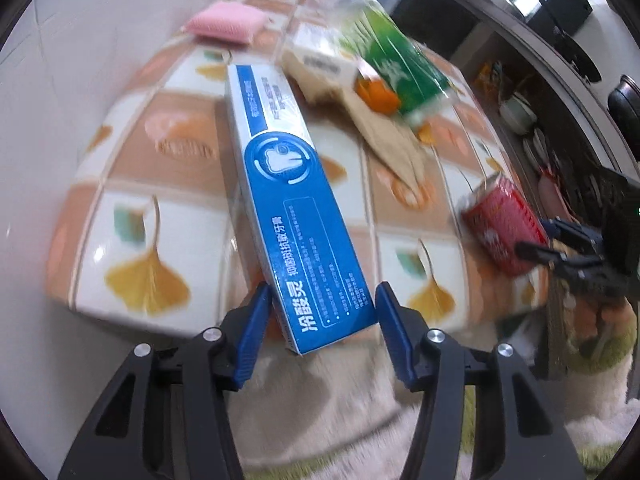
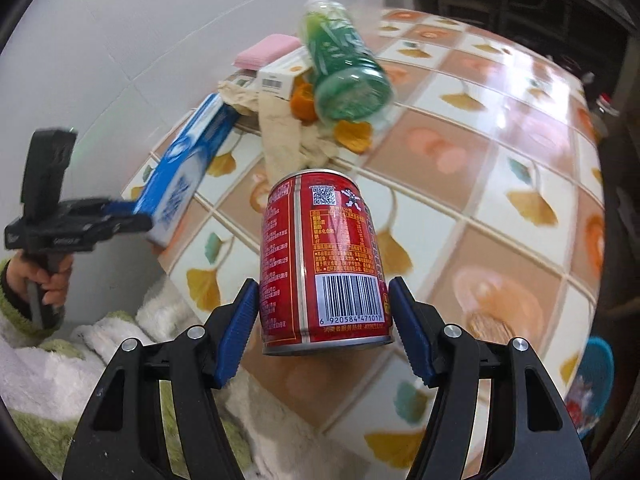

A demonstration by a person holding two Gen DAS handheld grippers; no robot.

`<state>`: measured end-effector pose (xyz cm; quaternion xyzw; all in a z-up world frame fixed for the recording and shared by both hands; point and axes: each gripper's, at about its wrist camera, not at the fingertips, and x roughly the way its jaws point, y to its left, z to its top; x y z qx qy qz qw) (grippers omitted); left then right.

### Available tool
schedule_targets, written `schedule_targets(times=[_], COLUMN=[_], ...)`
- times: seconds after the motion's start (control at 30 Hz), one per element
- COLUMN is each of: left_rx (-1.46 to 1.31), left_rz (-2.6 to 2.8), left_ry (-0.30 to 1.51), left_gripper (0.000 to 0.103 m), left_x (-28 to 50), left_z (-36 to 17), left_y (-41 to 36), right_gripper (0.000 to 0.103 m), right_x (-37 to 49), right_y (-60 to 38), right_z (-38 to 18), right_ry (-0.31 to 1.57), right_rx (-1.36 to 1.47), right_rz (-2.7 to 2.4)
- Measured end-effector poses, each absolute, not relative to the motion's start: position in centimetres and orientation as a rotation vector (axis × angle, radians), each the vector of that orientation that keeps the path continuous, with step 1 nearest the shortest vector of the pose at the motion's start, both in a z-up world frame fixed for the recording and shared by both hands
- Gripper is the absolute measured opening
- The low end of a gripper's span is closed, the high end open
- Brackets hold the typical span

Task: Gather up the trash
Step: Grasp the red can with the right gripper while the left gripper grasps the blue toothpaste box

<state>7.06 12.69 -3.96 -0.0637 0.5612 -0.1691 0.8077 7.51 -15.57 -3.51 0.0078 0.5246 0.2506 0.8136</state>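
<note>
My left gripper (image 1: 322, 304) is shut on the near end of a long blue and white toothpaste box (image 1: 286, 196) and holds it tilted over the table's front edge; the box also shows in the right wrist view (image 2: 188, 176). My right gripper (image 2: 322, 300) is shut on a red drink can (image 2: 320, 256), held above the tiled tablecloth (image 2: 500, 216); the can also shows in the left wrist view (image 1: 502, 226). On the table lie a green-labelled plastic bottle (image 2: 346, 68), orange peel (image 2: 354, 134), a crumpled beige tissue (image 2: 280, 128) and a small white carton (image 2: 280, 76).
A pink sponge (image 1: 228, 22) lies at the table's far edge by the white wall. Dark shelves with dishes (image 1: 520, 112) stand right of the table. A fluffy white and green sleeve (image 2: 48, 344) is below the table edge. A blue round thing (image 2: 596, 380) sits at the lower right.
</note>
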Motion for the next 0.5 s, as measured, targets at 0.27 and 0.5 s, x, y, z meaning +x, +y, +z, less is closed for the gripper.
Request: schedule_targets(times=[0.27,0.5], left_rx=[-0.235,-0.176], left_rz=[-0.372,-0.337], left_ry=[1.157,1.161], left_gripper=[0.063,0.064], left_x=[7.9,11.0], left_z=[-2.3,-3.8], left_y=[13.3,12.3], right_gripper=[0.068,0.075], right_x=[6.8,7.3], right_y=[-17.1,-16.4], right_z=[-3.7,-3.3], right_ry=[1.115,1.100], right_rx=[0.088,0.099], right_rz=[0.493,0.466])
